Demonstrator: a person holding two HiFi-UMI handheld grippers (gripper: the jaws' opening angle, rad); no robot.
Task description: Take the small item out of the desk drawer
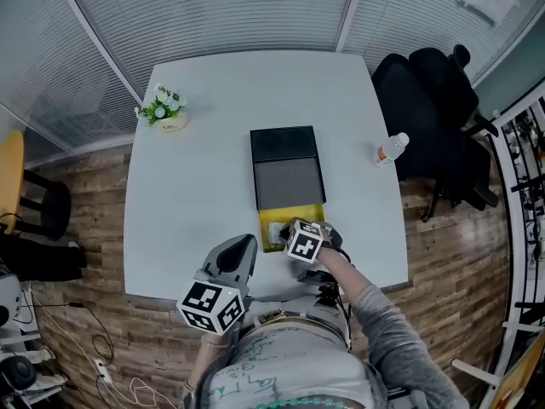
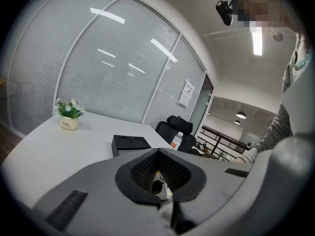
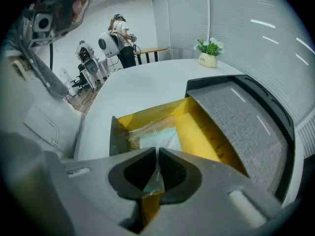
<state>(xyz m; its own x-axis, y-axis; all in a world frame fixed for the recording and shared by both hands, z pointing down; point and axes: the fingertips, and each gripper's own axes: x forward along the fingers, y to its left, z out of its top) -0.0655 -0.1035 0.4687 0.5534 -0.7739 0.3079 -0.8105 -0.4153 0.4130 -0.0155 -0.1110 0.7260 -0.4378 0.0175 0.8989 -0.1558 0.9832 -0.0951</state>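
Yellow drawer (image 3: pixel 199 129) on the tabletop (image 3: pixel 133 92) holds the clear packet (image 3: pixel 160 137); the right tongs (image 3: pixel 156 150) are clenched on its edge. Better to lift straight up, slowly, so thin plastic does not slip. The left tongs (image 2: pixel 158 151) are closed, empty.

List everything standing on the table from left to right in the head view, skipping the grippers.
Potted plant → black drawer box → water bottle.
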